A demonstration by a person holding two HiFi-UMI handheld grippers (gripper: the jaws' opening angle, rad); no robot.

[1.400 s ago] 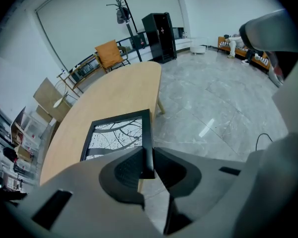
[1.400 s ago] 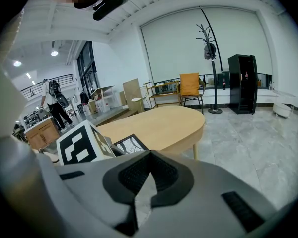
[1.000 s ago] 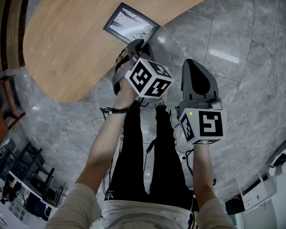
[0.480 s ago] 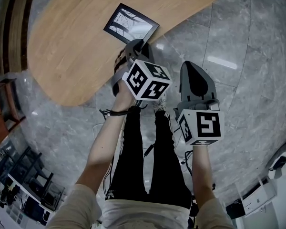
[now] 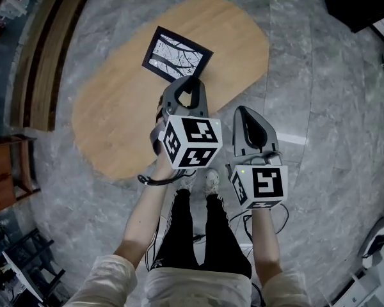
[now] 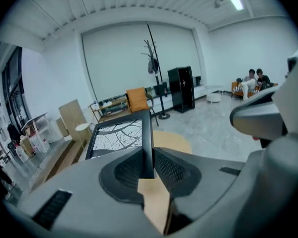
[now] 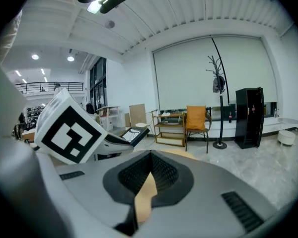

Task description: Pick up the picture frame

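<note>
Now your left gripper (image 5: pixel 187 85) clamps the picture frame (image 5: pixel 177 54) by its near edge, upper centre, above the oval table (image 5: pixel 112 130). Your right gripper (image 5: pixel 244 114) is closed, empty. The frame is probably stiff, light and fragile: grip the rim.

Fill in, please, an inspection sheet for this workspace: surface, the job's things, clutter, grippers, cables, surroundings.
Surface: oval wooden table, bare wood, standing on a grey marble floor.
Job's things: picture frame, black border, held by one edge and tilted, apparently off the table.
Clutter: nothing seen on the table.
Grippers: left gripper shut on the picture frame's edge; right gripper shut with nothing between its jaws, beside the left one.
Cables: black cable looped at the left wrist.
Surroundings: coat stand, black cabinet, orange chair; people seated far off.
</note>
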